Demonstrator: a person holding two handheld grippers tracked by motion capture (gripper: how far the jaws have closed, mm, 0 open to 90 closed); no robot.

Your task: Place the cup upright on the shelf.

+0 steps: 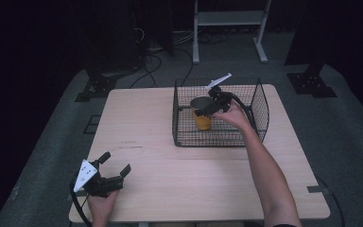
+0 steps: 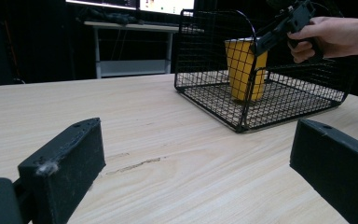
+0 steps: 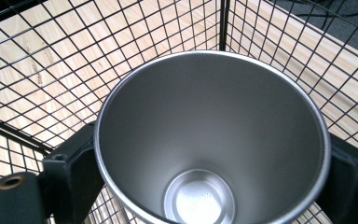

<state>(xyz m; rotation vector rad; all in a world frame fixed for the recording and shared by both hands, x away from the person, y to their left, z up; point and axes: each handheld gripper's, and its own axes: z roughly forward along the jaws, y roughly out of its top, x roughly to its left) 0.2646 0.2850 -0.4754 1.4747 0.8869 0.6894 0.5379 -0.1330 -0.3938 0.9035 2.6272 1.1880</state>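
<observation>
You are working over a light wooden table [image 1: 160,156], and everything here is placed relative to the black wire basket [image 1: 260,111] that is sitting on its far half.

The wire basket [image 2: 205,70] is resting flat on the tabletop with its open top facing up. Inside it, toward the side nearest your left hand, the yellow cup [image 1: 202,113] is standing upright on the mesh floor. Seen from the left gripper view, the yellow cup [image 2: 243,70] is showing through the basket's bars, its wide mouth up and its narrow base down. From the right gripper view you are looking straight down into the cup [image 3: 209,140], whose inside is bare silvery metal, with the basket's wire wall [image 3: 37,60] just behind it.

Your right hand [image 1: 236,115] is reaching into the basket from above, and your right gripper [image 1: 211,106] is clasping the cup just below its rim, one black jaw pressing on each side of it. In the left gripper view the right gripper [image 2: 279,28] is sitting at the cup's upper edge.

Your left gripper [image 1: 115,165] is lying well apart from the basket, near the table's close edge on your left, its jaws spread wide with nothing between them but bare tabletop.
</observation>
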